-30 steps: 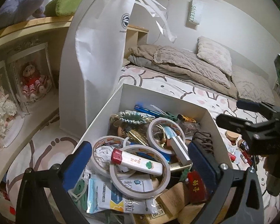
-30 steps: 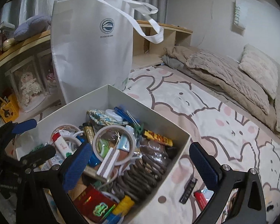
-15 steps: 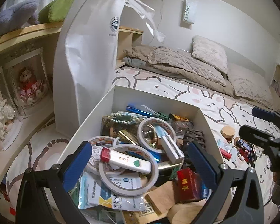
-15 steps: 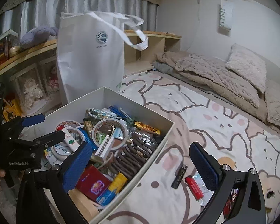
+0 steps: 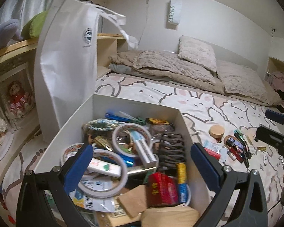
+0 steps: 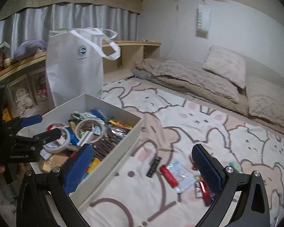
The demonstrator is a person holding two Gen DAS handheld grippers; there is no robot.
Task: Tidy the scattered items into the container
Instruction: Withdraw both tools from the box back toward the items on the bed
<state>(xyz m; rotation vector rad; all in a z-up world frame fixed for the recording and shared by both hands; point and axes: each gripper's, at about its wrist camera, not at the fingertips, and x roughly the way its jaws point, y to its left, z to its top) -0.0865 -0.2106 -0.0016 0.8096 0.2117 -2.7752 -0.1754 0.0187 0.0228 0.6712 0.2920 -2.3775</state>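
Note:
A white box on the bed holds tape rolls, pens, a black hair clip and several packets; it also shows in the right wrist view. My left gripper is open and empty above the box's near end. My right gripper is open and empty above the bedsheet right of the box. Scattered items lie on the sheet: a red tube, a clear packet, a black strip, a wooden lid and small dark pieces.
A tall white paper bag stands behind the box against a wooden shelf with dolls. Beige blankets and pillows lie along the far wall. The cartoon-print sheet stretches to the right.
Both grippers have pulled back from the box. The right gripper has swung right, so the scattered items on the sheet now lie between its fingers.

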